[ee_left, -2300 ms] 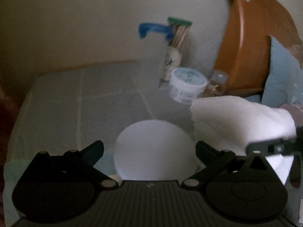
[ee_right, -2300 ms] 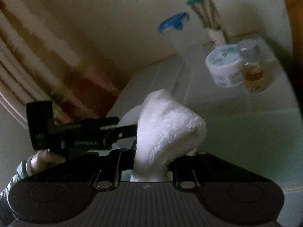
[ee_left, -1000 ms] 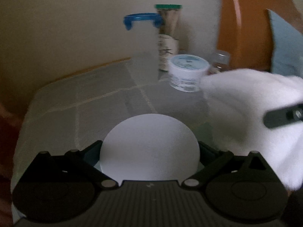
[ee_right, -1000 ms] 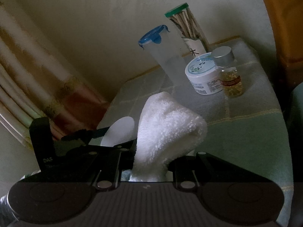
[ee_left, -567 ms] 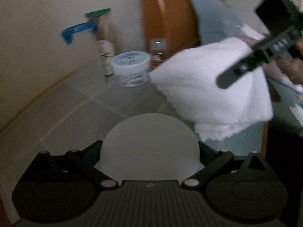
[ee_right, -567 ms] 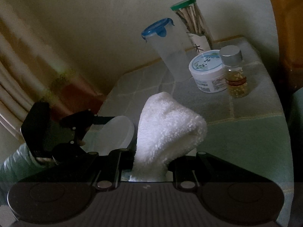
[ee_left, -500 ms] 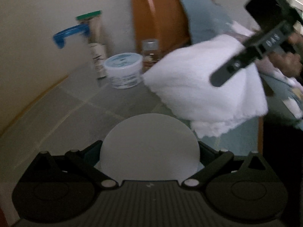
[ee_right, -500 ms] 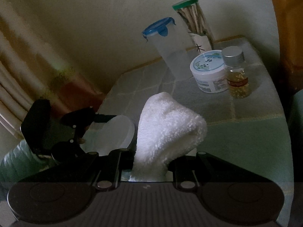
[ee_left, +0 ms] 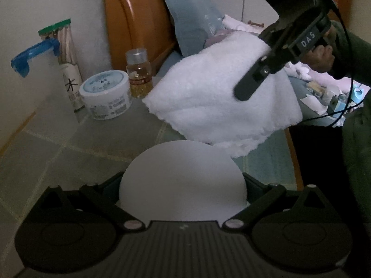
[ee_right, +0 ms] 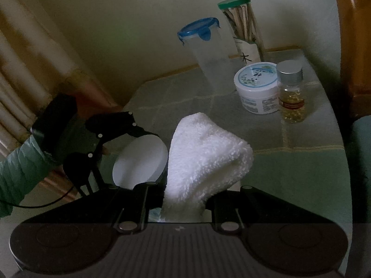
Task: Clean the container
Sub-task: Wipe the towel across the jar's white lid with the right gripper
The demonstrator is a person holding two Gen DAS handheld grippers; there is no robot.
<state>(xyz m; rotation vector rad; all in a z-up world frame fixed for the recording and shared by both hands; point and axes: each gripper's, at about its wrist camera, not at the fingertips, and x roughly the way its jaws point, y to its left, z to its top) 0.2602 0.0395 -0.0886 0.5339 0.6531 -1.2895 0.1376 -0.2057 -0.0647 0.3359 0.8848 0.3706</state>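
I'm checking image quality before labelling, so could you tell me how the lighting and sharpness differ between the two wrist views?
Left wrist view: brighter, white towel nearly washed out, edges bowed by fisheye. Right wrist view: dim, curtain side smeared, small bottle sharp.

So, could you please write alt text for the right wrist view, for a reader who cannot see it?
The right gripper is shut on a folded white towel, beside a round white container held in the left gripper. Behind, on a tiled table, stand a blue-lidded tumbler, a white jar and a small bottle.
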